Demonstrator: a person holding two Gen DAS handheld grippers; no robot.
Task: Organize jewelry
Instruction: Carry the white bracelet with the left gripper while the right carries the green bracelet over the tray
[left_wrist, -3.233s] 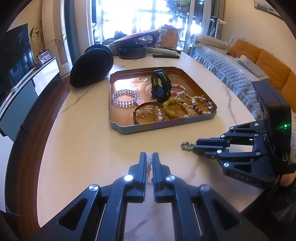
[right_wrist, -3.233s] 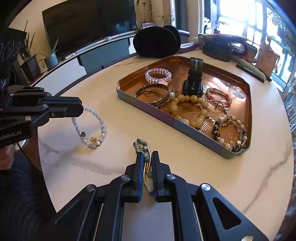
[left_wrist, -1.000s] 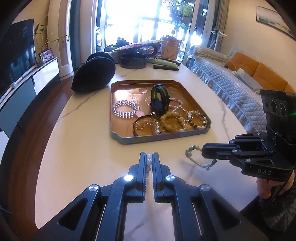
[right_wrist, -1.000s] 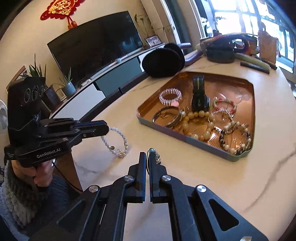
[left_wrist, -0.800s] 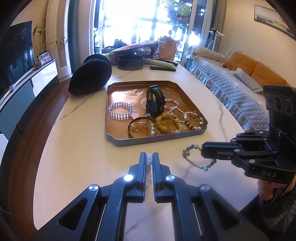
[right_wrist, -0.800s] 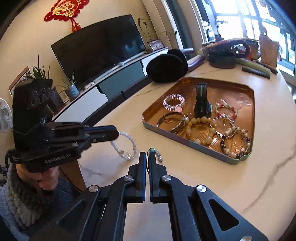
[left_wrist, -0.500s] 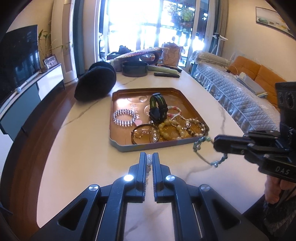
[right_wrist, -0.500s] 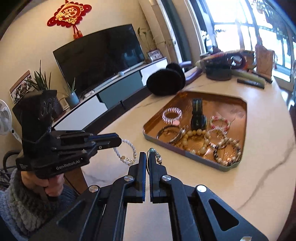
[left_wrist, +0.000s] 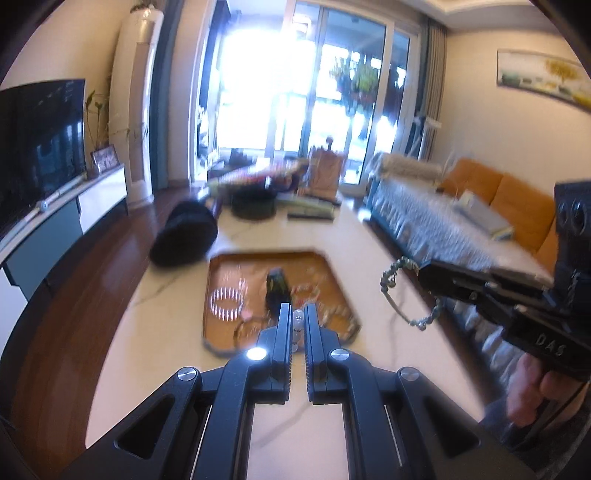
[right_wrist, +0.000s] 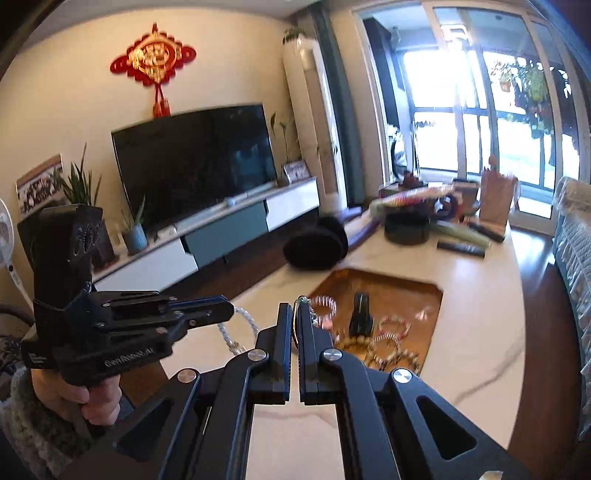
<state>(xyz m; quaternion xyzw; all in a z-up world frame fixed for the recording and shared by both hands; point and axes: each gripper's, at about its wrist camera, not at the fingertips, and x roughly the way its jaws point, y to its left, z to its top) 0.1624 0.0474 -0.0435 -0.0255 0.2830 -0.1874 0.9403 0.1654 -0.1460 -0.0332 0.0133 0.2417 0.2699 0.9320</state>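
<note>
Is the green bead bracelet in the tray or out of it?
Out. The green bead bracelet dangles from the right hand-held gripper, in the air beside the tray.

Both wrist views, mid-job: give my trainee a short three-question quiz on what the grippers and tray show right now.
1. True or false: the left gripper pinches a white bead bracelet.
2. What hangs from the right gripper? A) black watch B) green bead bracelet C) nothing
3. Fill in: the black watch stands in the copper ____.

Key: 1 true; 2 B; 3 tray.
</note>
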